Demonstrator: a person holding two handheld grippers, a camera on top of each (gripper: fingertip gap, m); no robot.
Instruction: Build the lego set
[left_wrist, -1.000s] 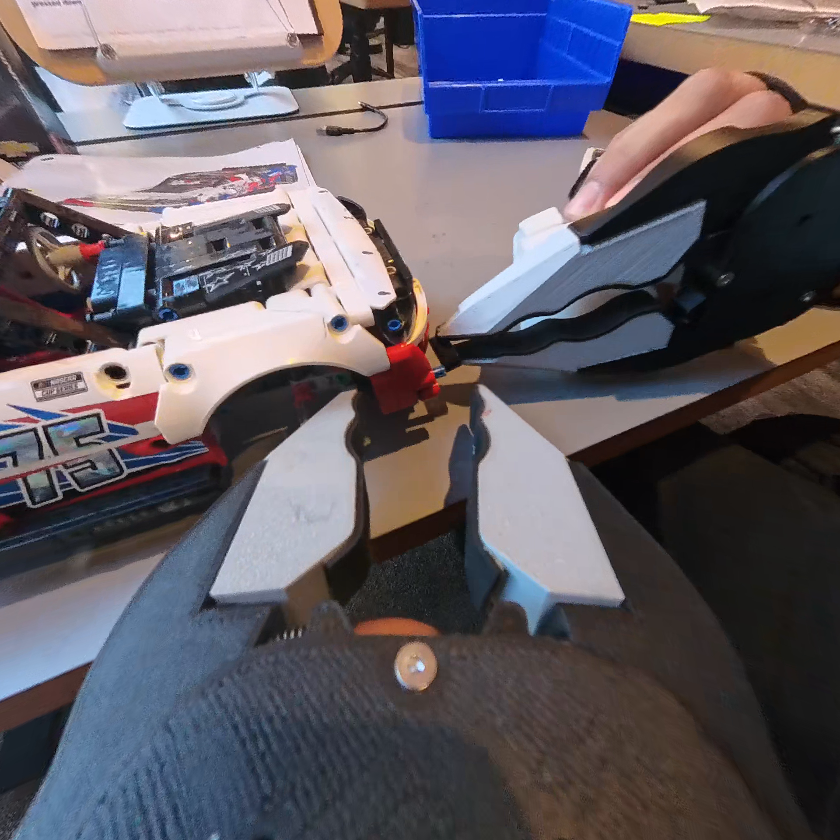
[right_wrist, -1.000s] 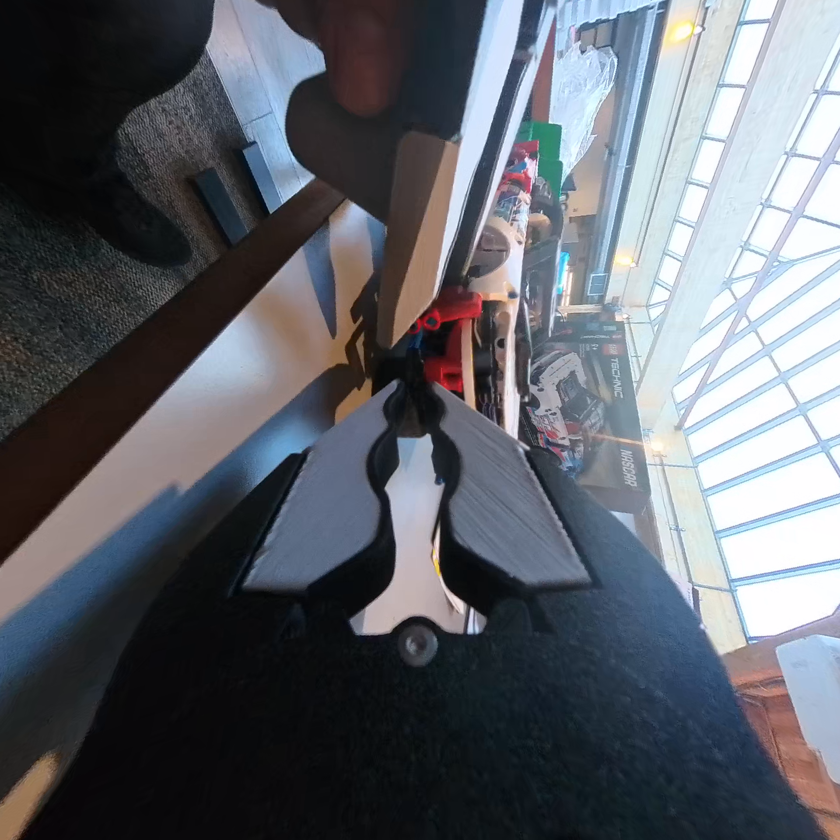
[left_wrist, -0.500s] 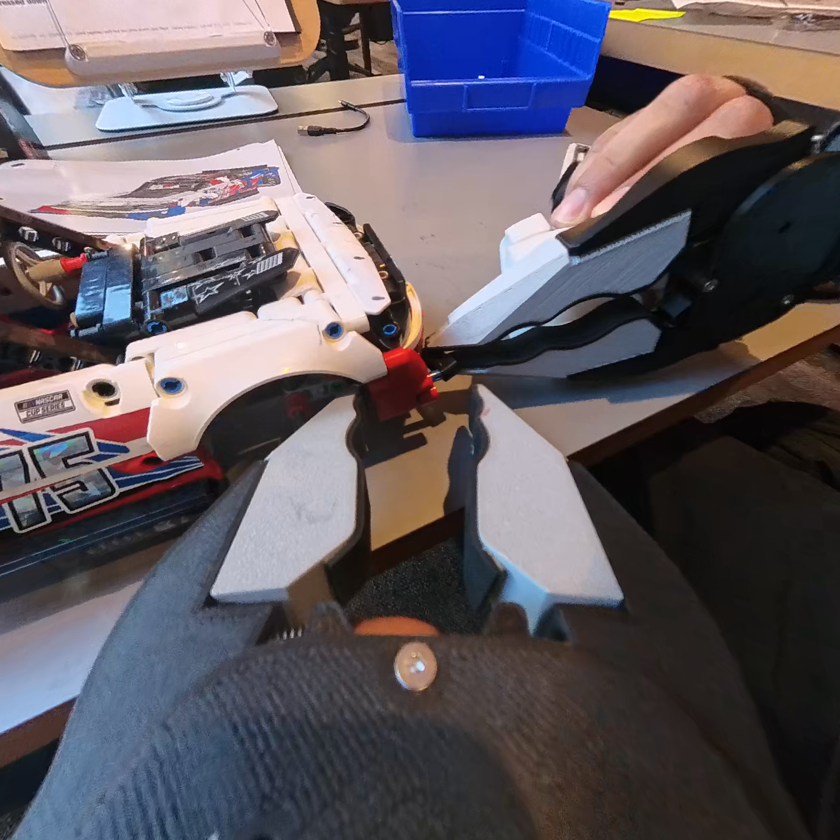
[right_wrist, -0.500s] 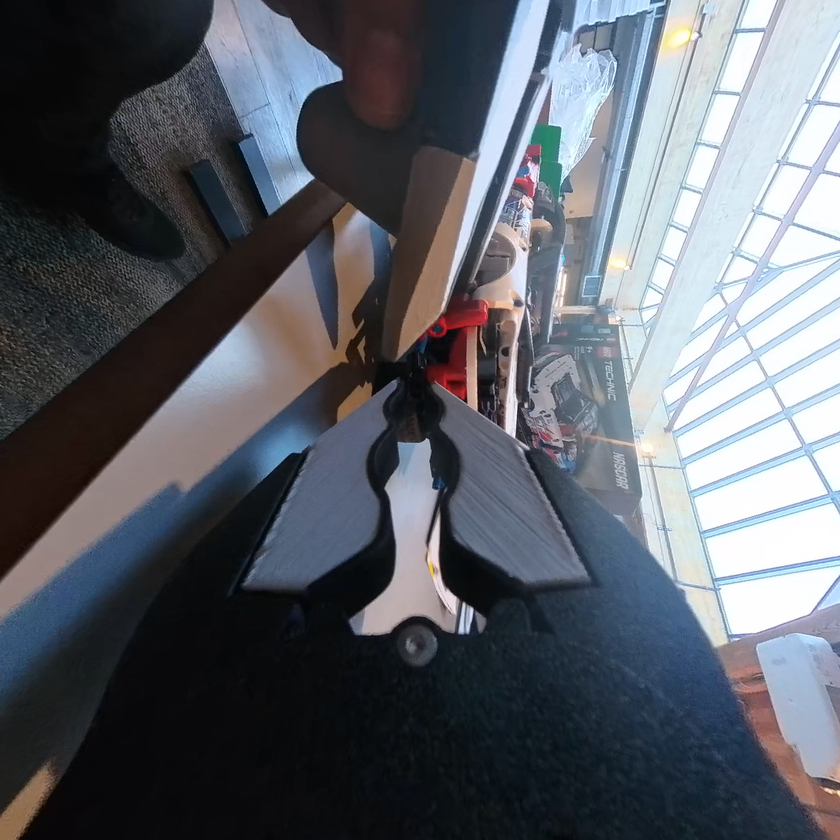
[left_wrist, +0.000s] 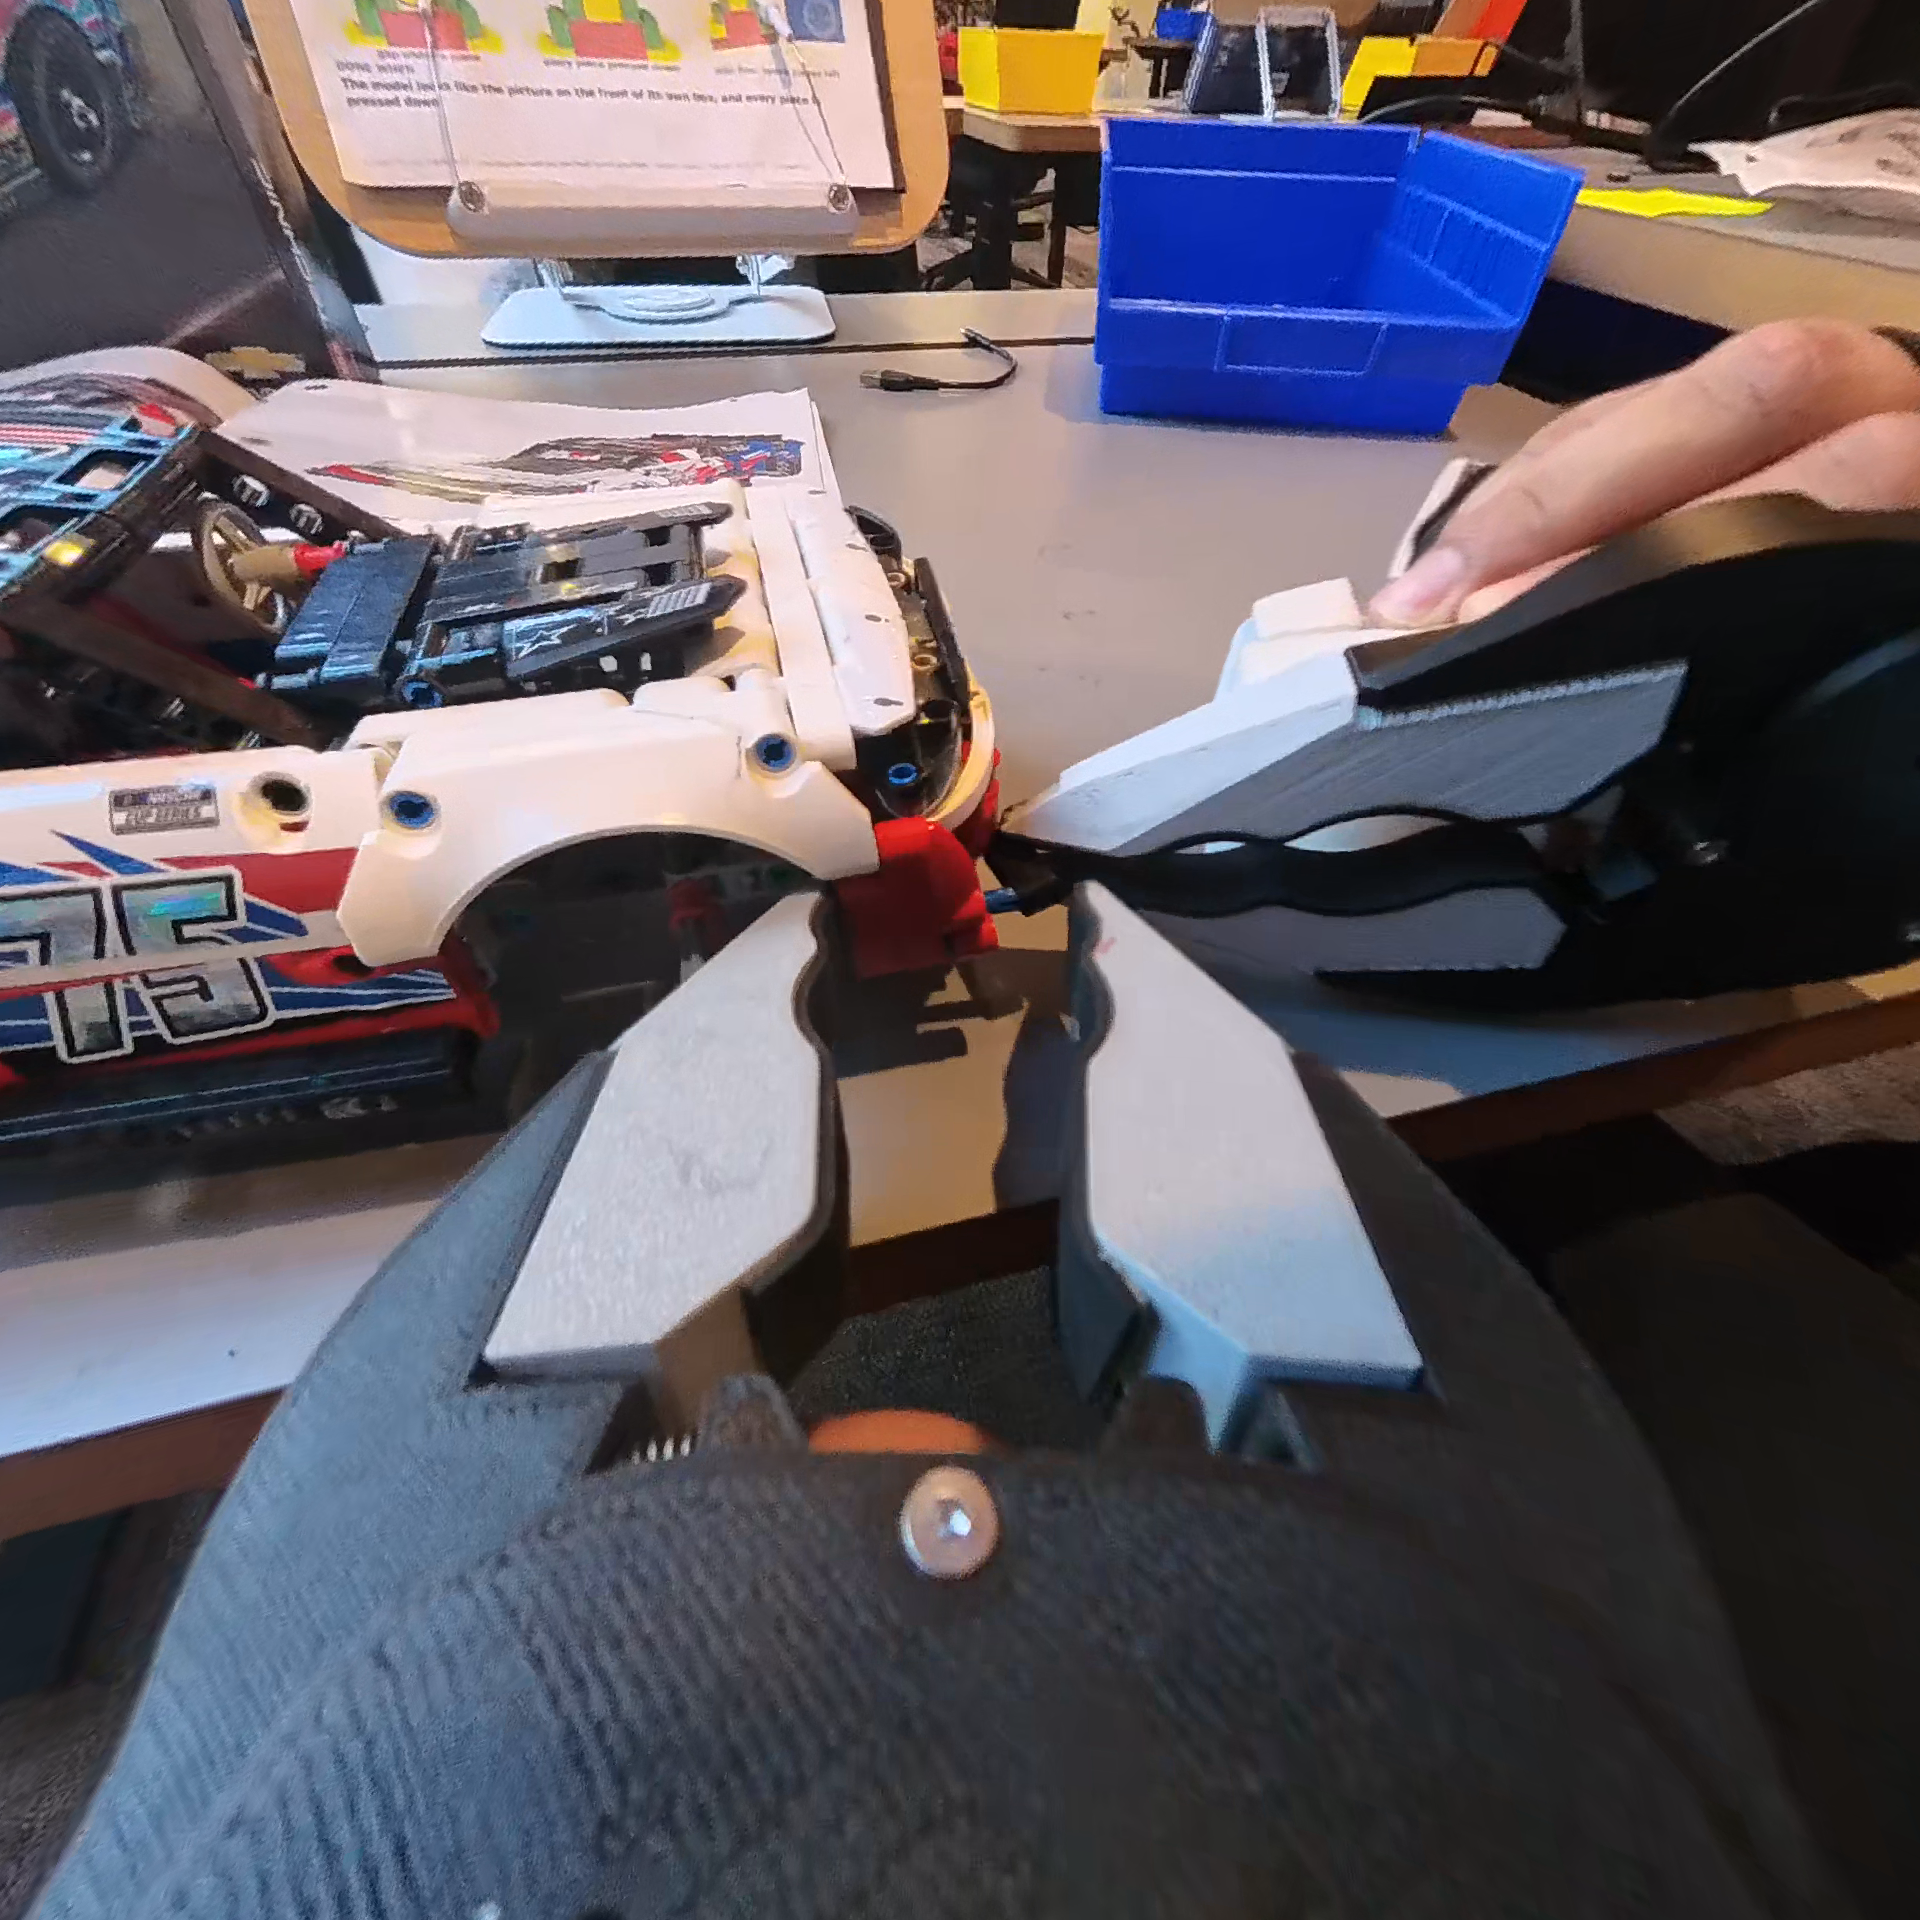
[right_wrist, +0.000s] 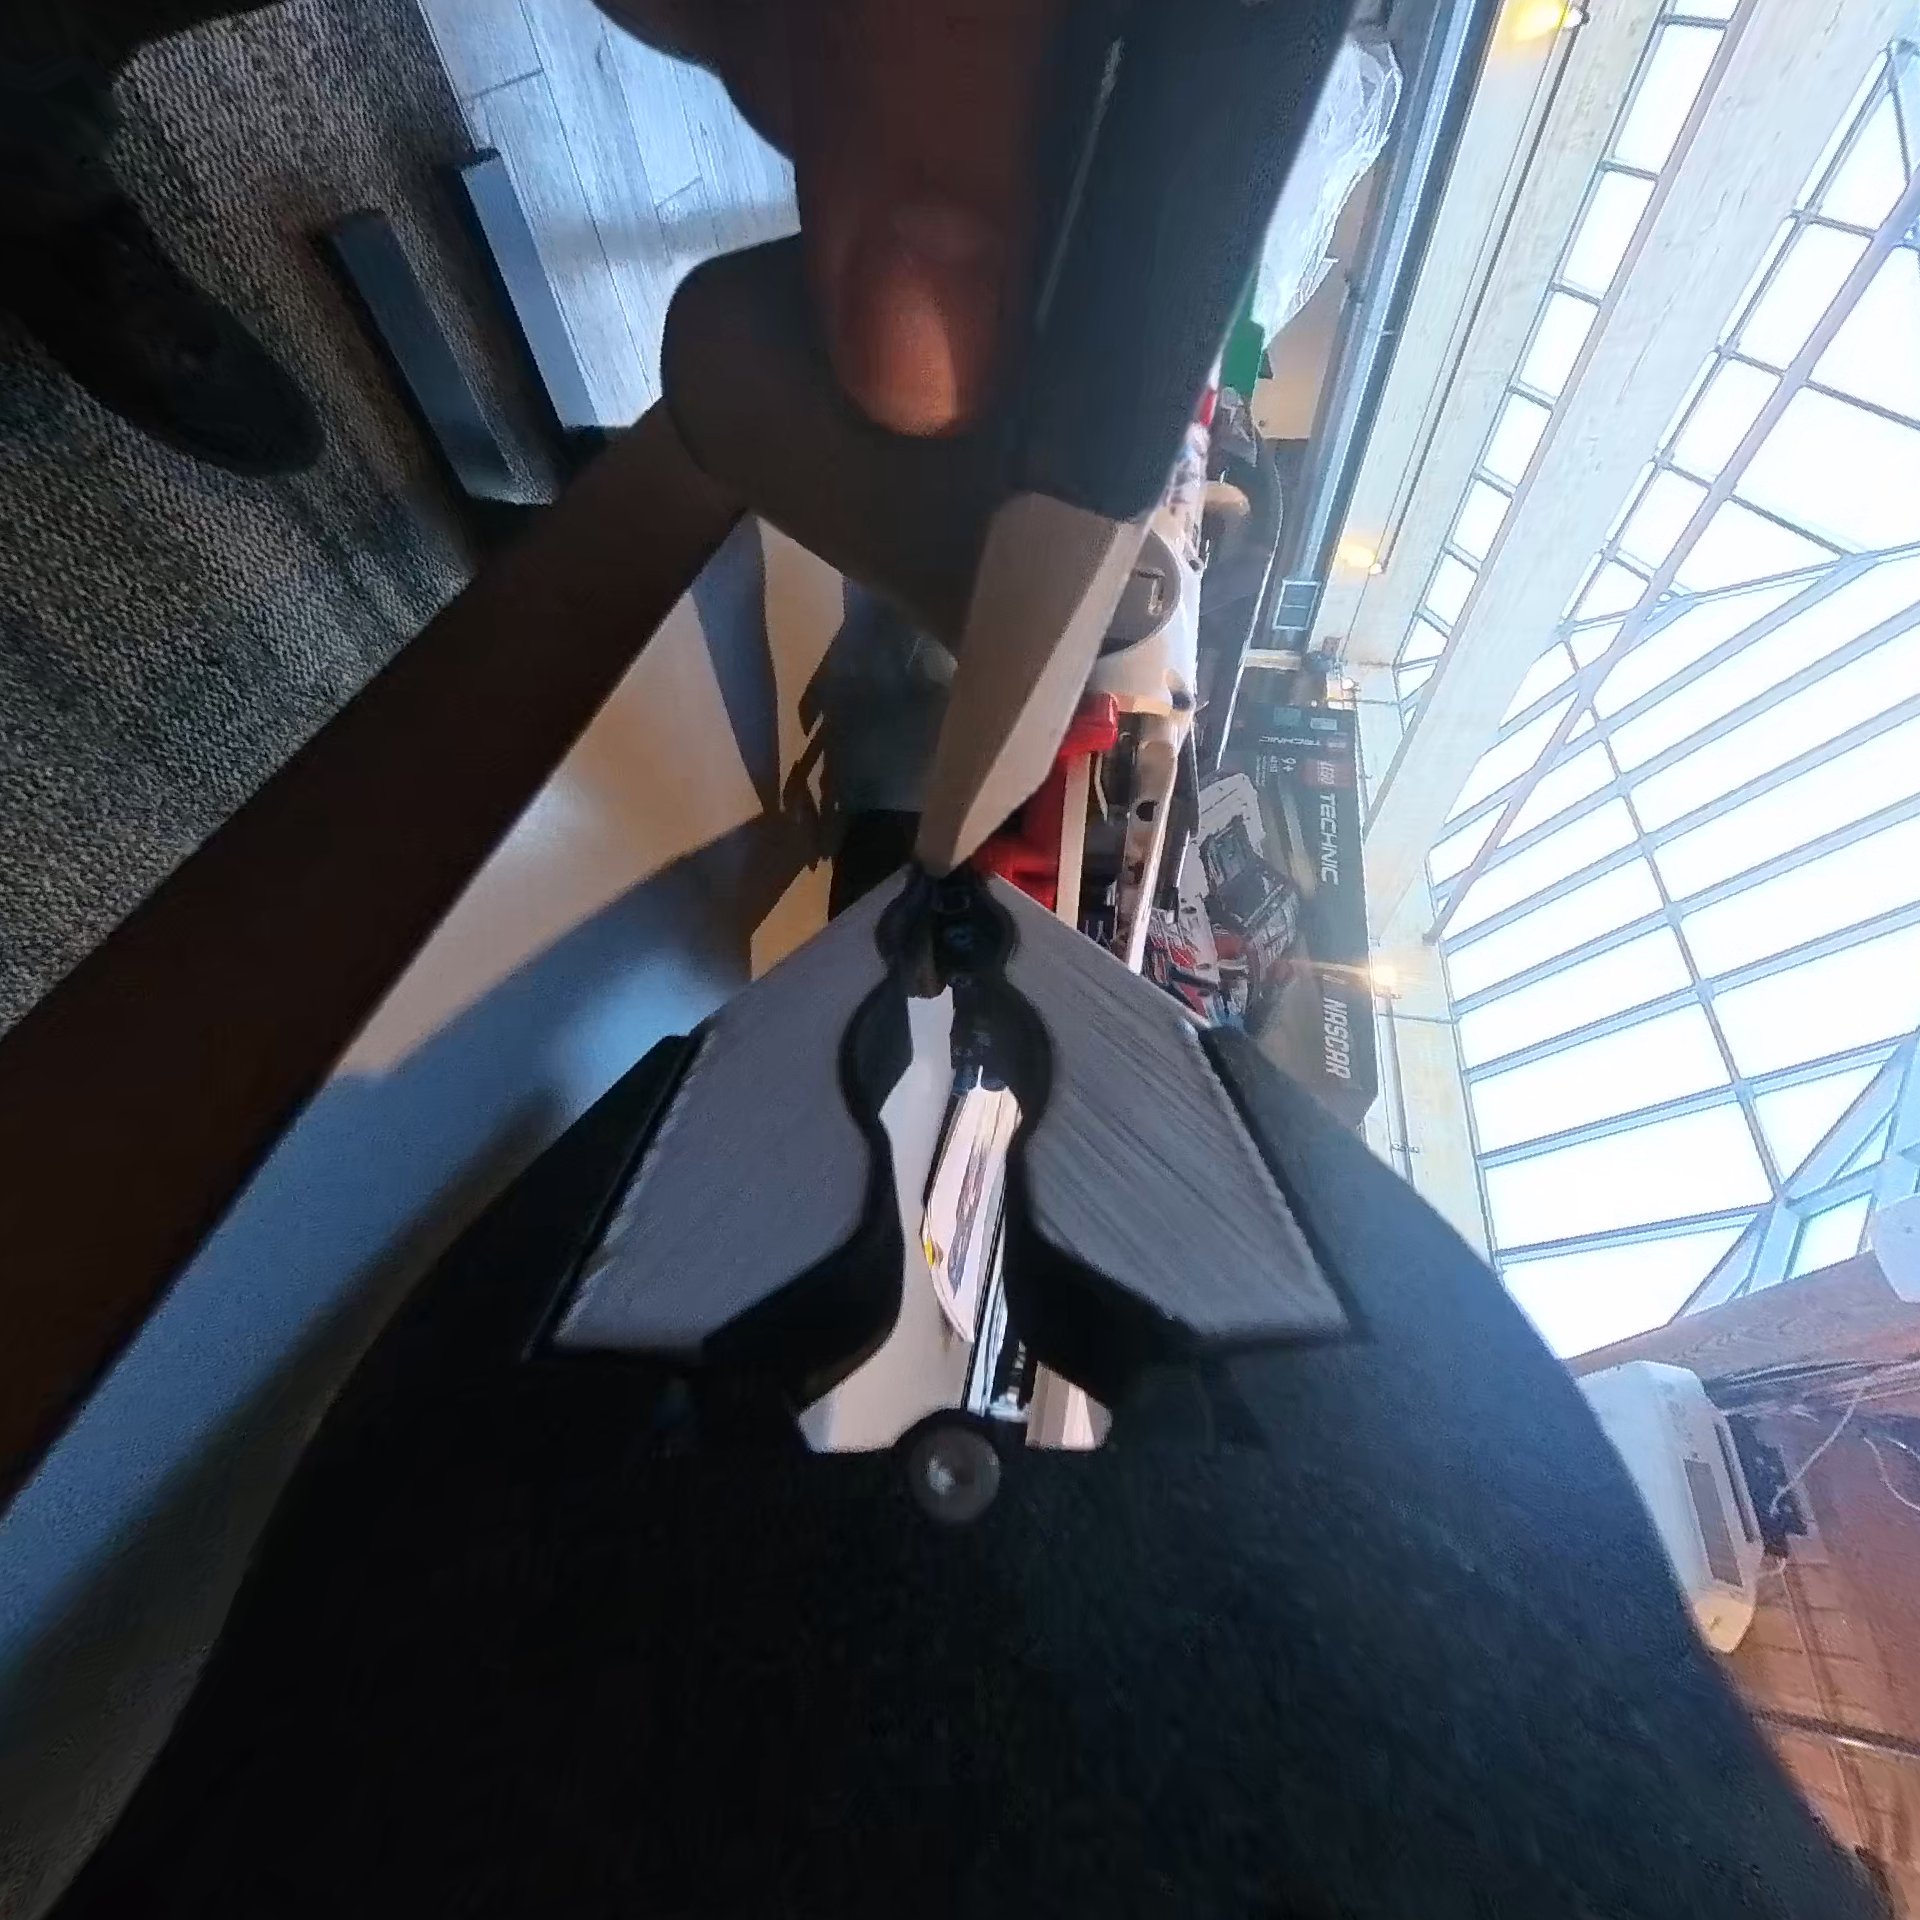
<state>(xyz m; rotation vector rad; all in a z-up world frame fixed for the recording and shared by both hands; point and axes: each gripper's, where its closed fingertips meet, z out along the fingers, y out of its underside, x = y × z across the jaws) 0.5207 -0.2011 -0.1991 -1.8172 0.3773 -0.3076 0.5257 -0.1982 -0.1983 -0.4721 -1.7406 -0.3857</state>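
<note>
Car: the lego car (left_wrist: 436, 790) lies on the grey table (left_wrist: 1122, 540), left of both grippers, its red corner block (left_wrist: 914, 883) facing them near the table's front edge.
Left gripper: the left gripper (left_wrist: 940, 935) is at the table's front edge, fingers spread wide; the red block sits just beyond its tips, level with the gap; whether the left tip touches the block I cannot tell; nothing is gripped.
Right gripper: the right gripper (left_wrist: 1023, 868) comes in from the right, turned on its side, tips pressed together on a small dark piece with a blue pin (left_wrist: 1013, 896) right against the red block. In the right wrist view the tips (right_wrist: 940, 914) meet on that dark piece, with the left gripper's pale finger (right_wrist: 1023, 665) just above them.
Hand: a person's fingers (left_wrist: 1621, 468) rest on the right gripper's upper side.
Writing: the car's side bears a number decal and a small sticker; a dark set box (right_wrist: 1309, 831) stands behind with printed branding; a printed sheet (left_wrist: 561, 457) lies behind the car; an instruction page sits on a stand (left_wrist: 613, 114).
Other: a blue bin (left_wrist: 1309, 270) stands further back on the table.
</note>
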